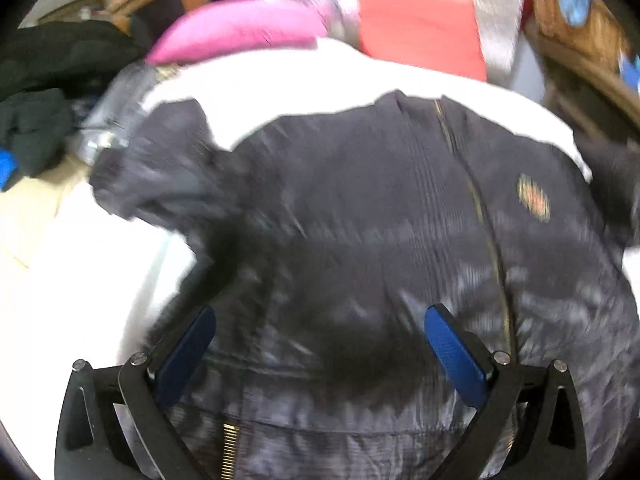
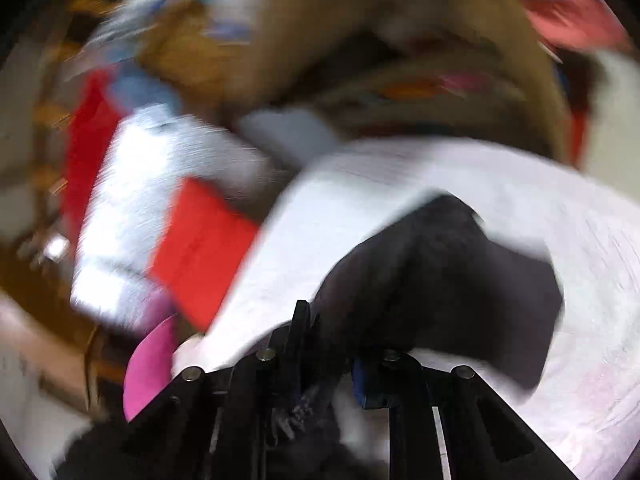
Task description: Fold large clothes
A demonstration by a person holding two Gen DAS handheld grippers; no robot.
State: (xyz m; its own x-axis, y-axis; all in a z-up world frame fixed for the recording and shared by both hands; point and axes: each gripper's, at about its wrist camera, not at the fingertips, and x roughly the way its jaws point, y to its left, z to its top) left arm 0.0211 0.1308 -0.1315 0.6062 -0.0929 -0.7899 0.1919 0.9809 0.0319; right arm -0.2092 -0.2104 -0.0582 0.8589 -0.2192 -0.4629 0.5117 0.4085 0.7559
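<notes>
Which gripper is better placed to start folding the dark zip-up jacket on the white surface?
Right. The right gripper is already shut on a part of the dark zip-up jacket, while the left gripper is open above the jacket's front, gripping nothing.

No readable text, number or brand in either view; both blurred by motion. Only mark: small oval chest patch (image 1: 534, 197), orange-red with pale edge, on dark zip jacket (image 1: 360, 220), lettering, if any, too smeared to read. Red and white items behind show no legible print
</notes>
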